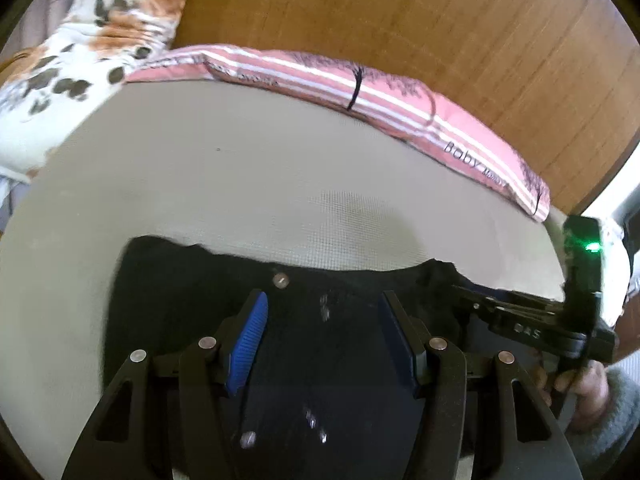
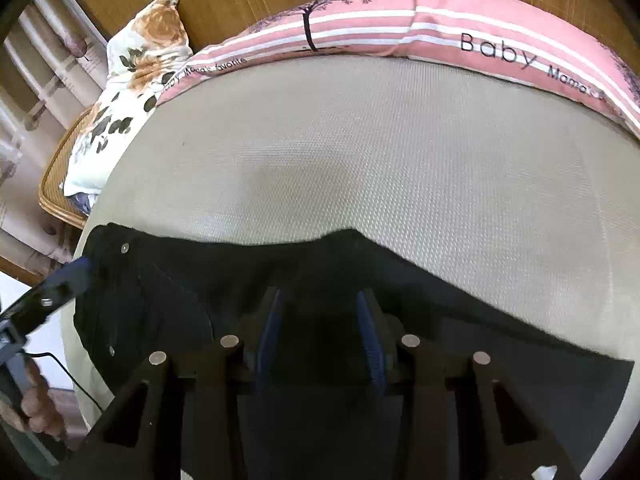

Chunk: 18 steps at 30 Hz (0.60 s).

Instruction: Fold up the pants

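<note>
Dark navy pants [image 1: 192, 280] lie flat on a beige mattress [image 1: 240, 168], waist end with metal rivets to the left; they also show in the right wrist view [image 2: 168, 292]. My left gripper [image 1: 324, 302] is open, its blue pads apart just above the waist area by a rivet [image 1: 281, 280]. My right gripper [image 2: 320, 300] is open over the pants' far edge. The right gripper also shows at the right of the left wrist view [image 1: 460, 292], and the left gripper at the left of the right wrist view [image 2: 86, 266].
A pink striped pillow [image 1: 400, 100] lies along the far edge of the mattress against a wooden headboard [image 1: 400, 12]. A floral pillow [image 1: 100, 40] sits at the far left. A wicker stand [image 2: 60, 168] is beside the bed.
</note>
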### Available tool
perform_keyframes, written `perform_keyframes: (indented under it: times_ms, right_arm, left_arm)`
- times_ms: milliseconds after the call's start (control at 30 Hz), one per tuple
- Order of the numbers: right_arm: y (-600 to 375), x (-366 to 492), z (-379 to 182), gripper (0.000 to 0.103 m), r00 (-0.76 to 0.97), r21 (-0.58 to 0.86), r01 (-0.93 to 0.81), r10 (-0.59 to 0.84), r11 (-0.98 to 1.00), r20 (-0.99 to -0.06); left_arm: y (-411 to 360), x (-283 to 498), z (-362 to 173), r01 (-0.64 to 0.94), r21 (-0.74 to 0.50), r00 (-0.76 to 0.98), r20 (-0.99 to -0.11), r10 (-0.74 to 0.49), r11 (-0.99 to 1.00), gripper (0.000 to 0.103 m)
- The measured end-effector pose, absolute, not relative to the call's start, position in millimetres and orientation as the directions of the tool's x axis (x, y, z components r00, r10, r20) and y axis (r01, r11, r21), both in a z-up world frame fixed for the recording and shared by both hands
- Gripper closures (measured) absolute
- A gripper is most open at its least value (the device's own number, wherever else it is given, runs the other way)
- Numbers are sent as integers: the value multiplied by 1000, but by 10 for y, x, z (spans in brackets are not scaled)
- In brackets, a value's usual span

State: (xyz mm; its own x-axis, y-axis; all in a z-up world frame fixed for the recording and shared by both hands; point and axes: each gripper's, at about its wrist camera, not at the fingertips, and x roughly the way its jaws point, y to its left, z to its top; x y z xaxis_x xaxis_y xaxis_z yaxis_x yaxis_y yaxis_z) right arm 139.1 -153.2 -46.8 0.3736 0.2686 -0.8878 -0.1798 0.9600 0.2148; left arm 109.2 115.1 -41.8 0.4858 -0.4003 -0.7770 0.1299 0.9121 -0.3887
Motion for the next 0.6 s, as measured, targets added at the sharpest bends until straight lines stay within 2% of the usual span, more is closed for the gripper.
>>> perform_keyframes:
  times_ms: [100,200,500,600]
  right_arm:
    - [-1488,1468,-496,67,389,186,-189,248,964,-887]
    - [-1478,1564,-609,73,378,146,-183,207,972,-902]
    - [-1517,1695,-730,71,378,157,-169,211,973,-901]
    - [-1499,1684,-679,68,376,154,-174,210,973,-903]
  left_arm:
    - [1121,1218,-545,124,-388,478,-783,-398,913,45]
    - [1105,1287,-590,128,-353,482,-794,-370,927,45]
    - [1001,1325,-701,134,-281,489,-815,-310,950,45]
    - [1082,1340,-628,113,-321,478,-812,-335,940,45]
